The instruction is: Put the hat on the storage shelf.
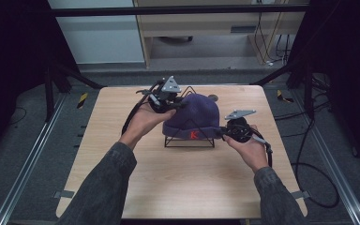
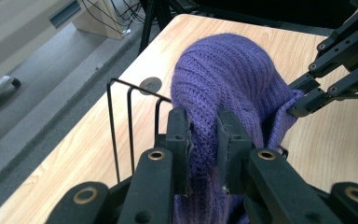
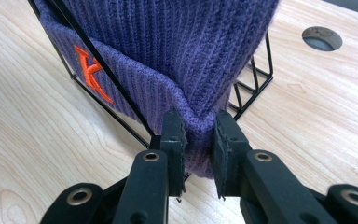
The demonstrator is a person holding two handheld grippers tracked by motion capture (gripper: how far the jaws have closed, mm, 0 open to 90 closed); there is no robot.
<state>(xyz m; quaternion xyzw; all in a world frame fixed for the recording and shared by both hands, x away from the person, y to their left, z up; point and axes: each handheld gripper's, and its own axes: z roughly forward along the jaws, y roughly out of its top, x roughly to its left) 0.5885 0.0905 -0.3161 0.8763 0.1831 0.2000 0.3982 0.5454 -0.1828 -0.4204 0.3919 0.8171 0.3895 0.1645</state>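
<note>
Both sets of fingers are clamped on knit: the left gripper [image 2: 204,140] pinches a fold near the crown of the purple beanie [image 1: 194,115], the right gripper [image 3: 199,140] bites its cuff. The beanie sits draped over a black wire rack [image 1: 189,140] mid-frame on the desk [image 1: 122,178]. Lifting both ends evenly should keep the yarn from snagging on the wires.

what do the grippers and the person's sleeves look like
Both the left gripper and the right gripper are black linkage frames with brass-coloured pivot rivets and two flat black jaws with ridged pads. Each carries a grey three-cornered plate on top and trails a black cable. The person's sleeves are dark grey, denim-like fabric.
</note>
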